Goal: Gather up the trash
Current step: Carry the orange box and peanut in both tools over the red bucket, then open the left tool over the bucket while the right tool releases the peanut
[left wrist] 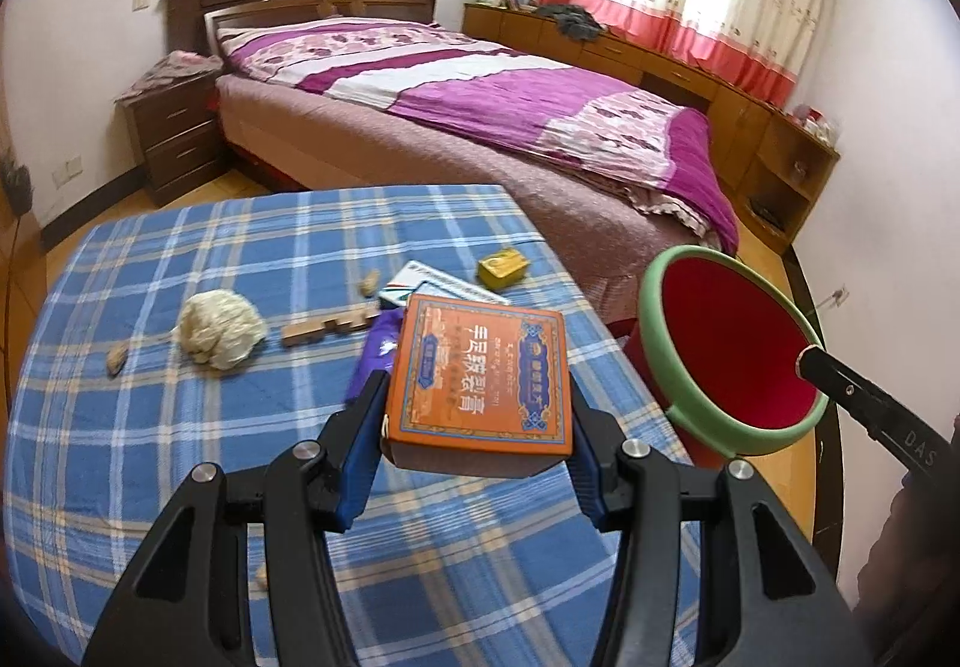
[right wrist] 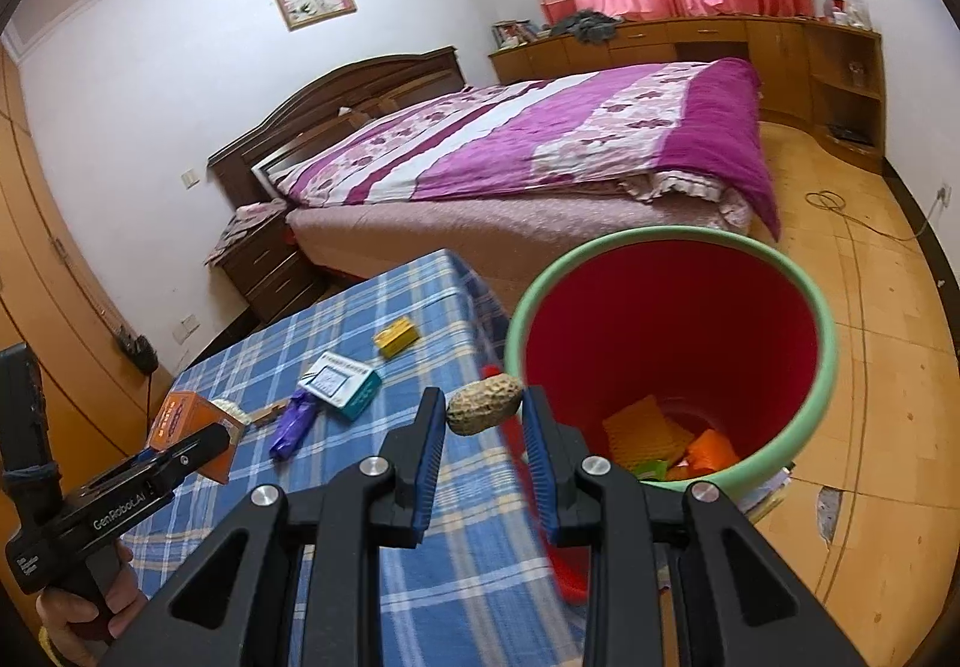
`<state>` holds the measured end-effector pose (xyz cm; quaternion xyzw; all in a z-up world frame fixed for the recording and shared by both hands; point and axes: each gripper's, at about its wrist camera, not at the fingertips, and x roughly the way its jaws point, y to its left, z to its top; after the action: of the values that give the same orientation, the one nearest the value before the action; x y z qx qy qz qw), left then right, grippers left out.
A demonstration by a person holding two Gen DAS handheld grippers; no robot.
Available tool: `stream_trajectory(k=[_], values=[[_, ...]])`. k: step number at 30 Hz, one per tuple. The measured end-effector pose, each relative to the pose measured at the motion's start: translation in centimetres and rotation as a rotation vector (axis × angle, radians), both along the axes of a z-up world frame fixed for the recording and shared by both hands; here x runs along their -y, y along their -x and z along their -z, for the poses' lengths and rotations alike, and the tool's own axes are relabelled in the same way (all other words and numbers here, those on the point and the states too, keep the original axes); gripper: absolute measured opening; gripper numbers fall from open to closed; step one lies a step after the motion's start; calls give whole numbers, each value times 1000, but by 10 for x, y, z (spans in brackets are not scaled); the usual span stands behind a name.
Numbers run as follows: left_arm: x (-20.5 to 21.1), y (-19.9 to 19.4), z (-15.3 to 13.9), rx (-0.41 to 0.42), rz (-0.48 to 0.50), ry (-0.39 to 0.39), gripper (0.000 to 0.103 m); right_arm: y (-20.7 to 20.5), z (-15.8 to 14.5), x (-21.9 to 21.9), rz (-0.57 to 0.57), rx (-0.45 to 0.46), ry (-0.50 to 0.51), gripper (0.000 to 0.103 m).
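Cardboard, light and stiff: your left tool clamps the orange box by its side walls. Your right tool pinches a brittle peanut end to end beside the bin; squeeze gently.

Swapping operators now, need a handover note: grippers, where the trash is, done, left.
Left gripper: shut on the orange box, lifted above the table.
Right gripper: shut on a peanut, near the bin rim.
Bin: beside the table, already holds some orange and yellow scraps.
Left on the table: yellow box, white-green box, purple wrapper, paper wad, wood blocks, more peanuts.
Next, likely: drop both held items in the bin, then clear the rest.
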<state>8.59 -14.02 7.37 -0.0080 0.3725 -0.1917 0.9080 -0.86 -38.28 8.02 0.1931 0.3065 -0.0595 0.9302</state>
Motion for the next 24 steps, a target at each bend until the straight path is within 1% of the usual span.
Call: stream_trajectory(k=[10, 24], values=[[54, 0, 1, 7, 97, -40, 54, 12, 6, 40, 81, -7, -19, 29], [127, -5, 13, -3, 231, -97, 54, 14, 30, 87, 161, -39, -58, 29]])
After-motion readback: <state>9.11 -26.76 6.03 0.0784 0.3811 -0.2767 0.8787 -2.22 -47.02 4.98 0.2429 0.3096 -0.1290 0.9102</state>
